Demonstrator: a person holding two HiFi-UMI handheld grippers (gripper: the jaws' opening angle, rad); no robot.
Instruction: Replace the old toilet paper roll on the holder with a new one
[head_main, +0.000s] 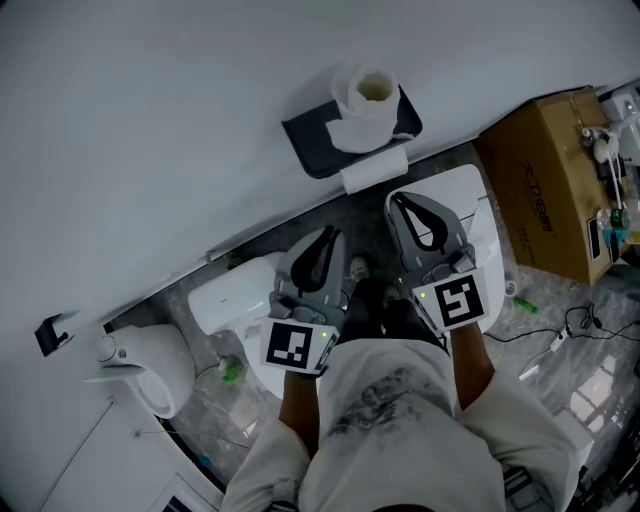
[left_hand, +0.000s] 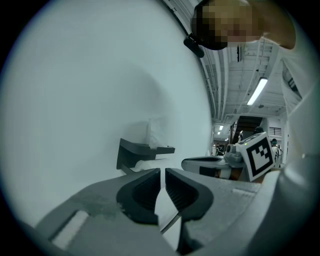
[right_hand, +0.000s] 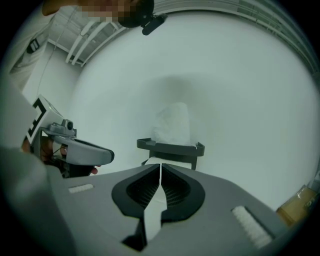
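A dark wall holder carries a white toilet paper roll upright on its top shelf. A second roll hangs on the bar underneath. Both grippers point at the wall below the holder, well short of it. My left gripper has its jaws a narrow slit apart, empty. My right gripper is shut on nothing. In the right gripper view the holder and the top roll stand straight ahead. The left gripper view has the holder to the left of the jaws.
A white toilet with its lid sits under the grippers. A cardboard box with small items stands at the right. A white rounded fixture is at lower left. Cables lie on the marbled floor.
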